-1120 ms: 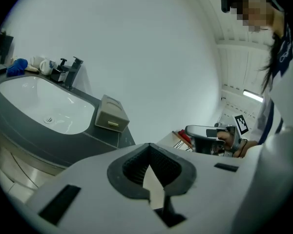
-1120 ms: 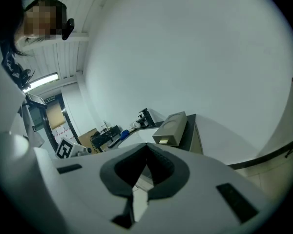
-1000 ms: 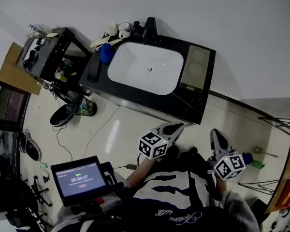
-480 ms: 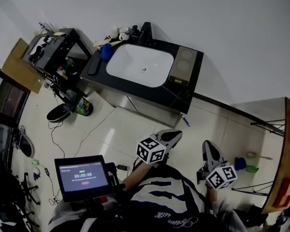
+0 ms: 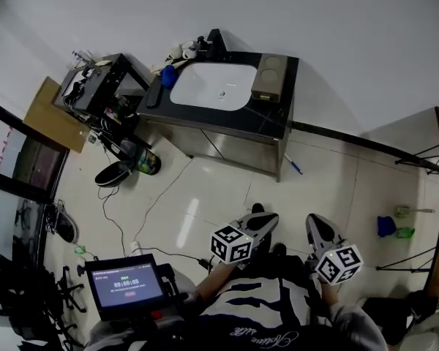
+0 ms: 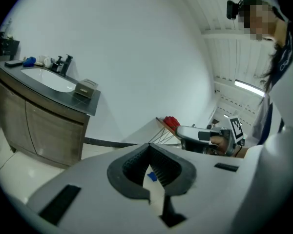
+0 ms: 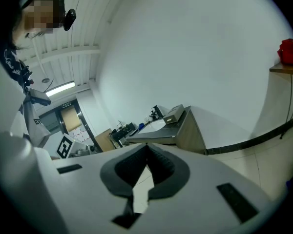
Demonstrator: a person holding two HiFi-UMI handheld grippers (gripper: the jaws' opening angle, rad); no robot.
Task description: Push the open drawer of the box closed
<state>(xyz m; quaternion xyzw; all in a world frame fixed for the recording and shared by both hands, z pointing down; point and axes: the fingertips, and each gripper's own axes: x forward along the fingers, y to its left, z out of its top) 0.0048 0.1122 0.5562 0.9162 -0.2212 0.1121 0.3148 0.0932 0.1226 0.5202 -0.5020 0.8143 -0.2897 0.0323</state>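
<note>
While the box [image 5: 269,77] sits at the right end of the counter [image 5: 218,120], beside the sink [image 5: 212,86], it lies farther off than a second ago: the person has backed away, so the push looks no nearer. The left gripper [image 5: 265,219] and right gripper [image 5: 314,224] hang by the body, jaw tips together, touching nothing.

My count, from above
Two grippers, left gripper [image 5: 262,220] and right gripper [image 5: 316,226]; one basin [image 5: 208,86], one tan box [image 5: 269,77], one tap [image 5: 214,41], one screen [image 5: 126,284].
</note>
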